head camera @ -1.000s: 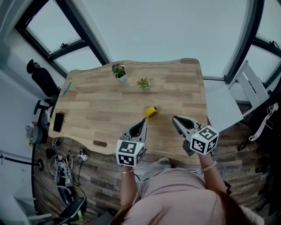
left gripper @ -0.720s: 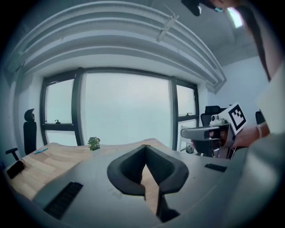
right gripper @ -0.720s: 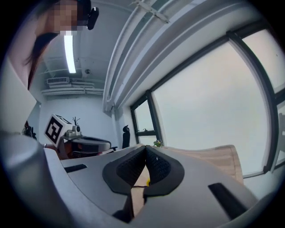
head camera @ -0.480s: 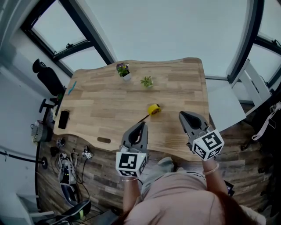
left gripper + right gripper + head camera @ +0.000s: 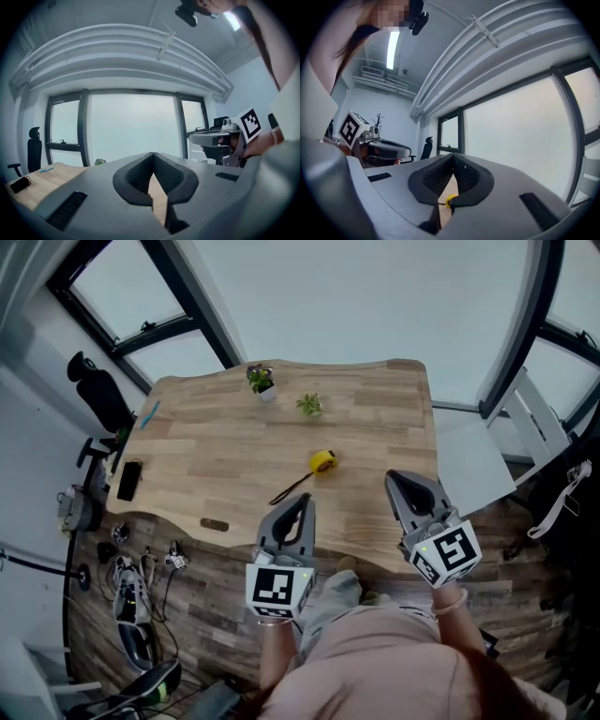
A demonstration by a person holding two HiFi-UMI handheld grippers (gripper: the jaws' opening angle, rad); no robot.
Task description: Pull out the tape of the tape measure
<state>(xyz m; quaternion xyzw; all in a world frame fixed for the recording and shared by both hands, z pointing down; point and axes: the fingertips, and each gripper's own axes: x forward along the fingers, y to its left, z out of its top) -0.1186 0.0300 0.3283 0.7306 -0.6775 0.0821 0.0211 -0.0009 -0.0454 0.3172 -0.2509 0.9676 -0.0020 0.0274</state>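
Two tools, both closed, both empty. Your left tool (image 5: 303, 501) has its jaws meeting at the tips with nothing between them, confirmed in the left gripper view (image 5: 153, 157). Your right tool (image 5: 395, 480) is the same: jaws together and nothing held (image 5: 453, 158).

The tape measure (image 5: 323, 461) is a yellow case lying on the wooden surface (image 5: 216, 446), roughly mid-width and nearer your edge than the far one. Its tape (image 5: 295, 486) is partly out, a dark strip running from the case toward you and to your left, flat on the surface. No tool touches the case.

Your left tool sits over the near edge of the surface, its tip just beside the pulled-out strip; I can't tell if it makes contact. Your right tool is over the near right part of the surface, well apart from the case. In the right gripper view the yellow case (image 5: 449, 202) shows low in the gap behind the closed jaws.

Also on the surface:
- a flowering potted plant (image 5: 260, 381) and a small green plant (image 5: 308, 405) near the far edge
- a dark phone (image 5: 128, 480) and a blue pen (image 5: 150, 414) at the left end
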